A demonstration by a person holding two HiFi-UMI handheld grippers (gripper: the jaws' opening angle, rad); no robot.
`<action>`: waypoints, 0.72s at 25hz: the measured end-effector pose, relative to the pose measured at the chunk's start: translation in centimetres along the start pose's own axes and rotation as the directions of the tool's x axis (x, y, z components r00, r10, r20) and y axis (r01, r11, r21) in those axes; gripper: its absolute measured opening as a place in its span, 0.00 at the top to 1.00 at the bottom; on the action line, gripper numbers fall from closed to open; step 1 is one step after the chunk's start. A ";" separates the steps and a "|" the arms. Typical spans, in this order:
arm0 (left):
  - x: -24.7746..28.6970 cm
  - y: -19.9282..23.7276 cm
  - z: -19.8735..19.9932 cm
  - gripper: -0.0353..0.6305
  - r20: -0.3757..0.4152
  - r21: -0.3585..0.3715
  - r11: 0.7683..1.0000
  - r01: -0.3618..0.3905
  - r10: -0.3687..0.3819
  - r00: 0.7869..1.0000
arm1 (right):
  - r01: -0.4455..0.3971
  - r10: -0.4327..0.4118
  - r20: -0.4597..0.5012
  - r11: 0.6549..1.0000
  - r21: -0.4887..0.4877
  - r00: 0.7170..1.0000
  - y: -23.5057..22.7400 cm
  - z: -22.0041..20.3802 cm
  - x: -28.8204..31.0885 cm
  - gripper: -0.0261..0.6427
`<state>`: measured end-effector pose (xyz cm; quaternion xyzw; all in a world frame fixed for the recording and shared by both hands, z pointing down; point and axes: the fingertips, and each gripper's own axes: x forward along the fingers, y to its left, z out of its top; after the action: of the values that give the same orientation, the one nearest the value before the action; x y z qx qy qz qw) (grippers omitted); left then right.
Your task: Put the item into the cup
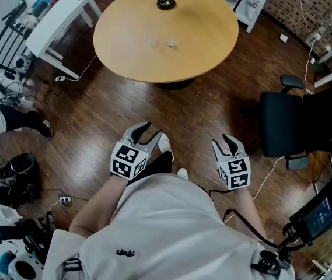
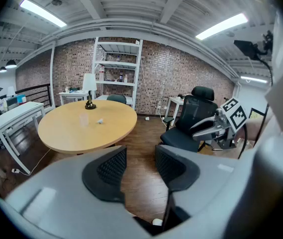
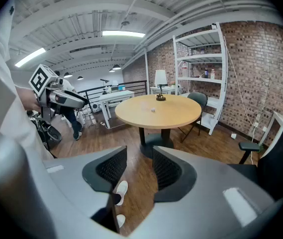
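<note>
Item (image 1: 171, 43) is lying on the tabletop (image 1: 206, 51); I'm holding left gripper (image 1: 148, 134) and right gripper (image 1: 223, 142) well away, jaws gaping, empty.

1. The round table (image 1: 166, 39) is showing a smooth, matt, pale wood top.
2. The floor (image 1: 95, 115) is gleaming faintly as dark wood planks.
3. The left gripper (image 2: 140, 164) is showing matt grey plastic, with black ribbed pads (image 2: 111, 167).
4. The brick wall (image 2: 181, 78) is looking rough.

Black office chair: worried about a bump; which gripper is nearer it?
Right. The right gripper is beside the black office chair; the left gripper is farther left.
</note>
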<state>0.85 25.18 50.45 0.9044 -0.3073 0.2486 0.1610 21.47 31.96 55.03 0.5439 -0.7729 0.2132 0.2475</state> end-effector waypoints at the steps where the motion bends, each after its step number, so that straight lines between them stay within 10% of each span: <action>1: 0.0 1.2 0.4 0.70 0.001 0.002 1.000 0.003 -0.003 1.000 | -0.006 0.006 -0.005 1.000 -0.003 1.000 0.2 1.0 1.1 0.72; 18: 2.3 21.4 5.5 0.70 0.026 -0.107 0.993 -0.053 0.056 0.998 | -0.089 0.079 -0.059 0.975 -0.204 0.995 -0.1 19.5 22.6 0.72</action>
<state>-9.26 5.40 50.17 0.8893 -0.3469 0.2229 0.1976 12.17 3.67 53.61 0.4765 -0.8067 0.1558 0.3129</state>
